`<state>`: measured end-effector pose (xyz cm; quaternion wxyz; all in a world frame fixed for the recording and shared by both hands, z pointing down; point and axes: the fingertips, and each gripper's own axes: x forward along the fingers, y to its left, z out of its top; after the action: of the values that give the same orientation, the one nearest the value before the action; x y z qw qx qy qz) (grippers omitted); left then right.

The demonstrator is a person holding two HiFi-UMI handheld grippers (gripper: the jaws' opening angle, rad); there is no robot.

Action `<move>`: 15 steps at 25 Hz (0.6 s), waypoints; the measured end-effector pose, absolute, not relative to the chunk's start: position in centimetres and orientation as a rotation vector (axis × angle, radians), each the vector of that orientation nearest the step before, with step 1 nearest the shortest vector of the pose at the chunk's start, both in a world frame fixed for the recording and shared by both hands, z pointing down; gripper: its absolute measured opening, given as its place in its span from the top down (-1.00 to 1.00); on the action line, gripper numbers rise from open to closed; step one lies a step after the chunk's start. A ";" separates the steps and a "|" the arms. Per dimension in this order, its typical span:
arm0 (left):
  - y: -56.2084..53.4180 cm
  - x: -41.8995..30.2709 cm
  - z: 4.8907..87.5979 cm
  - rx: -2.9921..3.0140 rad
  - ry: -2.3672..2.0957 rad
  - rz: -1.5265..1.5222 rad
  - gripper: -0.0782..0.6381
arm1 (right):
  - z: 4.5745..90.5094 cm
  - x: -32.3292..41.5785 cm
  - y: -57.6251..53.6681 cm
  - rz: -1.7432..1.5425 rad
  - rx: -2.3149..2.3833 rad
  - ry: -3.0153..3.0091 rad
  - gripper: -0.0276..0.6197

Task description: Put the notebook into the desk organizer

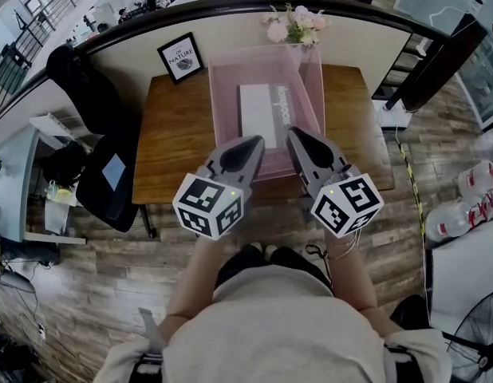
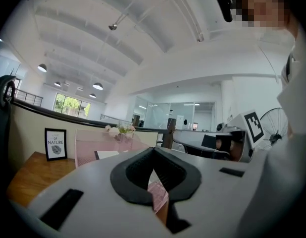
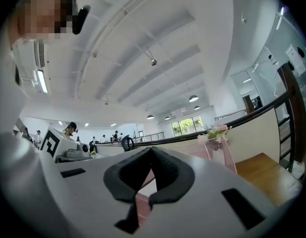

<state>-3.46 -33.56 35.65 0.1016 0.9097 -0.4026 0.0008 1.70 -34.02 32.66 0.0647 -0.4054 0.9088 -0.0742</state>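
The notebook (image 1: 258, 114) lies flat inside the pink desk organizer (image 1: 222, 94) on the bench (image 1: 175, 134), and the left gripper (image 1: 253, 142) and right gripper (image 1: 295, 133) hover just short of it, jaws clenched on nothing, so the task looks done.

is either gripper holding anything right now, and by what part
Nothing is held. The left gripper and right gripper are both shut and empty; the notebook lies inside the desk organizer.

A black-framed picture (image 1: 180, 57) stood just left of the pink desk organizer (image 1: 222, 94), and its white card read "OF NATURE". Inside the organizer, the notebook (image 1: 258, 114) bore a grey strip of print too blurred to read.
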 end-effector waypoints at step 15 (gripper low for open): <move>-33.6 -2.1 37.2 2.702 -1.160 0.096 0.75 | 33.6 0.8 -32.8 -0.248 -1.126 2.751 0.88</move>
<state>-2.07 -33.63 37.22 0.0997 0.9138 -0.3925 0.0323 0.83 -32.78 33.65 0.0791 -0.3761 0.9194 -0.0830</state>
